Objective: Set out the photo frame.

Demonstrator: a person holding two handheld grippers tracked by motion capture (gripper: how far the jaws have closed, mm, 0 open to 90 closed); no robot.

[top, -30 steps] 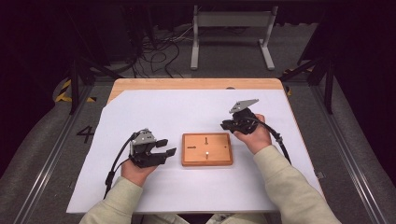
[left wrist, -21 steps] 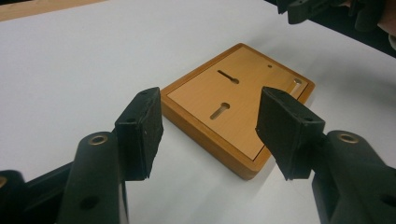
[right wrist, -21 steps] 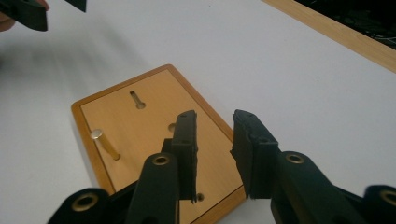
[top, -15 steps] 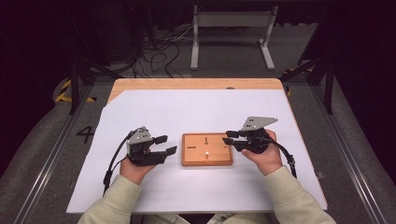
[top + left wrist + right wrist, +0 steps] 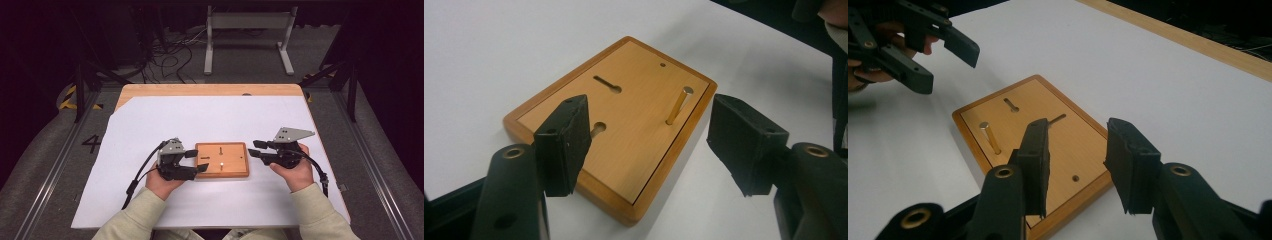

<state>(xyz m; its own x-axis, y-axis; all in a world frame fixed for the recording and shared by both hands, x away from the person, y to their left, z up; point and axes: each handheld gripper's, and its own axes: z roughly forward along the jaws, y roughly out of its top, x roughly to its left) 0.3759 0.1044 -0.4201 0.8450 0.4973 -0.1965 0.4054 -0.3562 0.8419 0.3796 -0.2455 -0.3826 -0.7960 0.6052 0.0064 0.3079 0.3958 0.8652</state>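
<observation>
The wooden board (image 5: 222,159) is laid flat on the white sheet (image 5: 210,120) that covers the table (image 5: 210,90), near the front and about midway across, its long sides running left to right; so placed, it can be reached equally from both sides. A brass pin (image 5: 678,105) is seen standing upright in the board's face, and keyhole-shaped slots (image 5: 606,85) and a small round hole (image 5: 662,64) are cut beside it; the pin is presumably what the work is meant for, though that is only a judgement.

The left gripper (image 5: 195,161) is held level at the board's left short edge, its jaws pointed across the board; they have just been opening and now stand wide, with nothing between them; in the left gripper view the fingers (image 5: 566,142) are seen to either side of the near corner, above the wood and not pressing on it.

The right gripper (image 5: 256,149) is held just off the board's right short edge, facing the left one; its jaws have also just been opening and are parted about halfway, empty; its fingers (image 5: 1035,165) are seen over the near edge, apart from the pin.

The board is thus flanked from both ends, probably so that one side may steady it while the other approaches the pin.
</observation>
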